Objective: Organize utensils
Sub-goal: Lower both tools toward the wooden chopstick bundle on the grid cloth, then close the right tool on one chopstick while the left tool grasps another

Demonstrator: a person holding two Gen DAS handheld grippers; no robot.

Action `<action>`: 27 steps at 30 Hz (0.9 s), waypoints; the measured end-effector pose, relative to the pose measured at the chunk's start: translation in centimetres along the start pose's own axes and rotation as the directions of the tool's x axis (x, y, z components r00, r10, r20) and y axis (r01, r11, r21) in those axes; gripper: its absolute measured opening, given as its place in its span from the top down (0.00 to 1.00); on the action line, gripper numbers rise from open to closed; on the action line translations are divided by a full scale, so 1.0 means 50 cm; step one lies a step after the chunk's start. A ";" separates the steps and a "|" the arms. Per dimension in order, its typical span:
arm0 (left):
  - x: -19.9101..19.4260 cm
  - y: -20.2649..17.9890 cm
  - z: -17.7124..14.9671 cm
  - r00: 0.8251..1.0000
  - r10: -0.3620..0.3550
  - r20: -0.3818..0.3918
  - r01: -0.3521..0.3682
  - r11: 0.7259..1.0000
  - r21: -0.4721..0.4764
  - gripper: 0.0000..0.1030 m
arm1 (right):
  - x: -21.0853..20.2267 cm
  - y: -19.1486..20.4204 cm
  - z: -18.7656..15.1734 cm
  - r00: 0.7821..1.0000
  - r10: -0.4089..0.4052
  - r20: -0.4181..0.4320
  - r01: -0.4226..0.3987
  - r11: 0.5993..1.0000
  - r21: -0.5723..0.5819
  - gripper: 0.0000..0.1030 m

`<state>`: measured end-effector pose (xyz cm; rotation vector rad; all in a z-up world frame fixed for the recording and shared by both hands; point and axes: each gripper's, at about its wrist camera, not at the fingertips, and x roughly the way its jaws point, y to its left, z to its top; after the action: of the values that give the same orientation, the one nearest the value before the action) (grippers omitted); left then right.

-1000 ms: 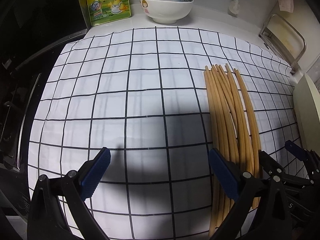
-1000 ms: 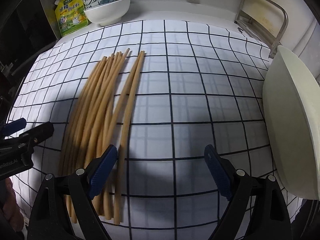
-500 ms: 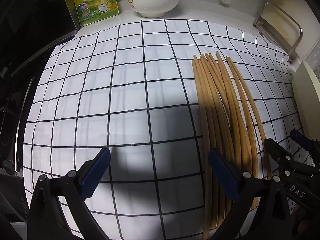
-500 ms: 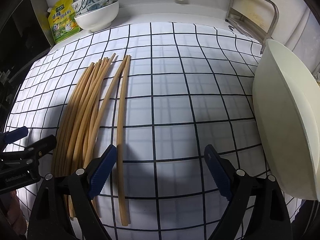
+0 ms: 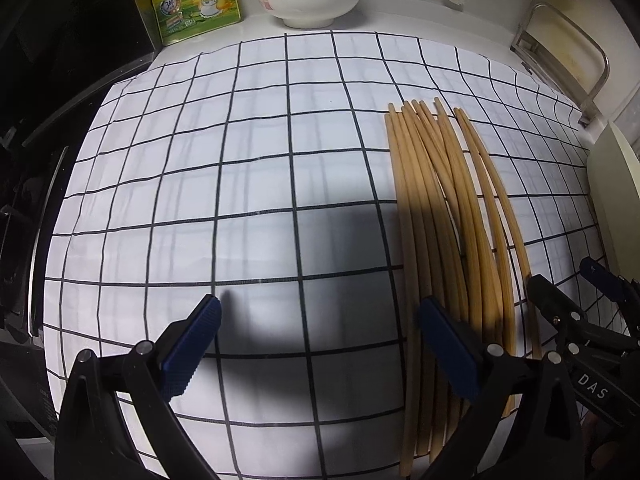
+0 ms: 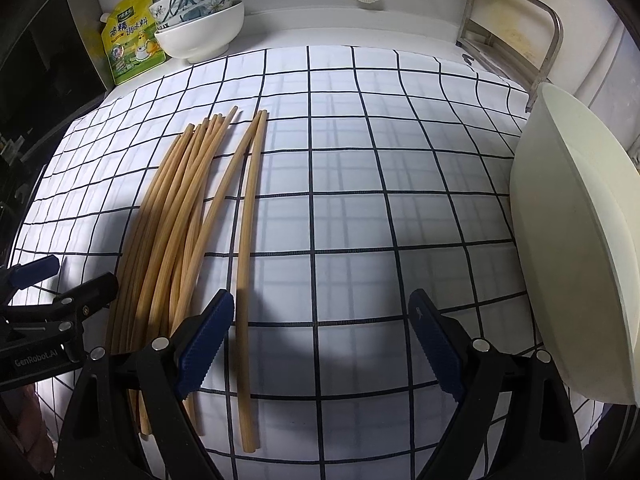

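Several long wooden chopsticks point(image 5: 448, 216) lie side by side in a loose bundle on a white cloth with a black grid point(image 5: 240, 200). In the right wrist view the bundle point(image 6: 176, 216) lies left of centre, with two chopsticks point(image 6: 248, 240) a little apart on its right. My left gripper point(image 5: 320, 344) is open and empty above the cloth, its right finger over the near ends of the bundle. My right gripper point(image 6: 320, 332) is open and empty, its left finger beside the separate chopsticks. Each gripper shows at the edge of the other's view.
White bowls point(image 5: 308, 0) and a yellow seasoning pouch point(image 5: 196, 0) stand at the back. A metal rack point(image 6: 512, 40) is at the back right. A large pale bowl-shaped basin point(image 6: 576, 240) stands at the right edge. A dark stove area lies to the left point(image 5: 40, 160).
Both grippers have pulled back and risen slightly, so more of the cloth and chopsticks shows. The chopsticks have not moved. Both grippers stay open.
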<state>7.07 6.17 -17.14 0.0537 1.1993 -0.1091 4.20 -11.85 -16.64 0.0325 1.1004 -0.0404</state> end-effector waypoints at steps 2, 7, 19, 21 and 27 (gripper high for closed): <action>0.003 -0.005 0.000 1.000 0.006 -0.004 -0.006 1.000 0.010 0.06 | -0.001 -0.003 0.000 1.000 -0.003 0.002 0.003 1.000 0.000 0.18; 0.007 0.000 -0.004 1.000 0.031 -0.008 -0.030 0.999 0.012 0.05 | -0.002 -0.006 -0.003 1.000 -0.005 0.006 0.005 1.000 -0.001 0.18; 0.006 0.000 0.007 1.000 0.021 0.011 -0.021 0.999 -0.025 0.15 | 0.003 0.043 -0.001 0.997 -0.054 0.054 0.061 0.989 -0.133 0.27; 0.003 -0.007 0.008 1.000 0.017 0.019 -0.016 1.000 -0.012 0.21 | 0.001 0.051 -0.003 0.997 -0.045 0.064 0.054 0.987 -0.150 0.35; -0.009 -0.026 0.009 1.000 -0.008 0.028 0.007 1.000 0.022 0.54 | 0.002 0.070 0.001 0.999 0.031 0.039 -0.024 0.982 -0.190 0.69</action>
<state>7.16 4.87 -16.53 0.0668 1.1703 -0.1296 4.49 -8.35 -16.69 -0.1235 1.0578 0.0883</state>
